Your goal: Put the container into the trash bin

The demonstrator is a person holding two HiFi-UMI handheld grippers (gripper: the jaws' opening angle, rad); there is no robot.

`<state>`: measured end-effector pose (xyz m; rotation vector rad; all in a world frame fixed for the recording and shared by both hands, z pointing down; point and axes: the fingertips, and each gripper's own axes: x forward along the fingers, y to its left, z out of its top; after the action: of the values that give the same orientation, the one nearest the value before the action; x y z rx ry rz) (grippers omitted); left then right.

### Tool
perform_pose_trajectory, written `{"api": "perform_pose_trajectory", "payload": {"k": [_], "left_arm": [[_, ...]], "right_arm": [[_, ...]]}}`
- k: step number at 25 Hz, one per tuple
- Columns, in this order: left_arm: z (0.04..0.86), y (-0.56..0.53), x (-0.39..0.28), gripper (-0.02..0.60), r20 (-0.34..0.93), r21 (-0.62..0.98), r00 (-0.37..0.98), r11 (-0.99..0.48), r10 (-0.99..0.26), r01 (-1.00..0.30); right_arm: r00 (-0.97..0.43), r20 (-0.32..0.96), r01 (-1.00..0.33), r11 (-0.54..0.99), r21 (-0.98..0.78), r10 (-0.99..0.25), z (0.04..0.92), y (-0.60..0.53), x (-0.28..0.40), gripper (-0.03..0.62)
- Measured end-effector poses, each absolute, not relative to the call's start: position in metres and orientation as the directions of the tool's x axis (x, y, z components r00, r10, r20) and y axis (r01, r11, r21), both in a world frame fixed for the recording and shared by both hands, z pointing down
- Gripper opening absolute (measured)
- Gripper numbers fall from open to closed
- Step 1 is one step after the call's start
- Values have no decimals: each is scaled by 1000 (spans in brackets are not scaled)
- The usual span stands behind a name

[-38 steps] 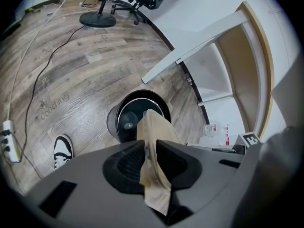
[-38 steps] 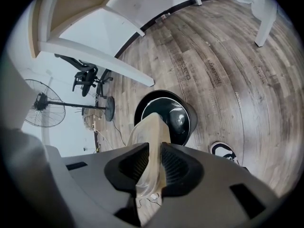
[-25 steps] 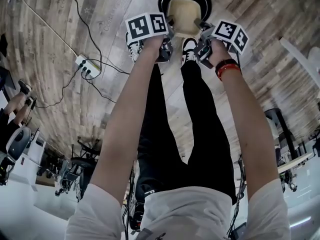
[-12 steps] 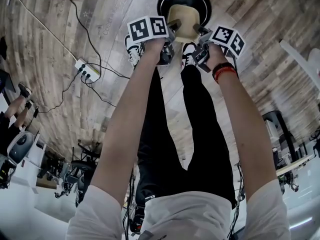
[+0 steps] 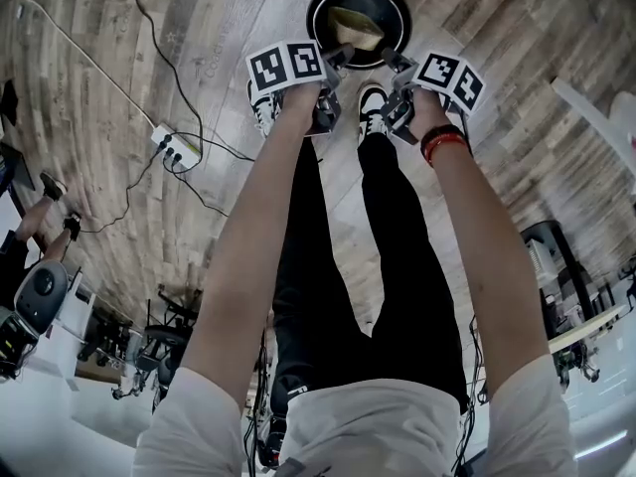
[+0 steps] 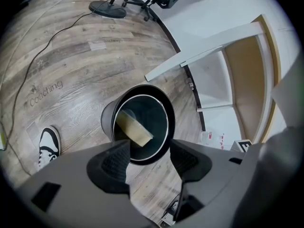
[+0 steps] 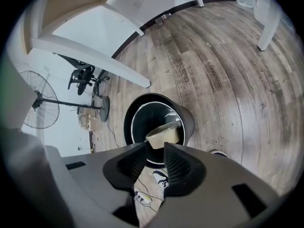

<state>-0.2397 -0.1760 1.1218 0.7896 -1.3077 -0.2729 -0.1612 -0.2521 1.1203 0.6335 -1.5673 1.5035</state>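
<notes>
The black round trash bin stands on the wood floor just ahead of the person's shoes. The tan container lies tilted inside it, below the rim, touching neither gripper. My left gripper hangs over the bin's near left edge, its jaws opening with nothing between them. My right gripper hangs over the near right edge, jaws also opening and empty. In the left gripper view the container shows in the bin beyond the left gripper. The right gripper view shows the container in the bin past the right gripper.
The person's two sneakers stand right behind the bin. A white power strip with cables lies on the floor to the left. White furniture stands beyond the bin, a standing fan to one side.
The container was pinched between both grippers above the bin. Both sets of jaws have spread and the container has dropped into the bin, where it lies tilted.
</notes>
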Motion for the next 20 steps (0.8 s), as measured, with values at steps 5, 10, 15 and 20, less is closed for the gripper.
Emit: {"api": "perform_pose_trajectory", "payload": {"k": [5,10,15,20], "left_arm": [[1099,-179,-238,256,756,654,279,704,-593,-275],[1069,-182,-235,256,763,646,270,698,-587,-309],[1035,-180,-233,256,767,642,273,690,-581,-335],[988,-178,-237,256,770,636,250,682,-587,-360]], "right_arm": [[-502,839,-823,181,-538,212,1102,-253,-158,106],[-474,852,-815,255,-520,221,1077,-253,-150,109],[-452,866,-800,332,-499,213,1047,-258,-147,112],[-456,868,-779,383,-496,196,1001,-264,-148,109]]}}
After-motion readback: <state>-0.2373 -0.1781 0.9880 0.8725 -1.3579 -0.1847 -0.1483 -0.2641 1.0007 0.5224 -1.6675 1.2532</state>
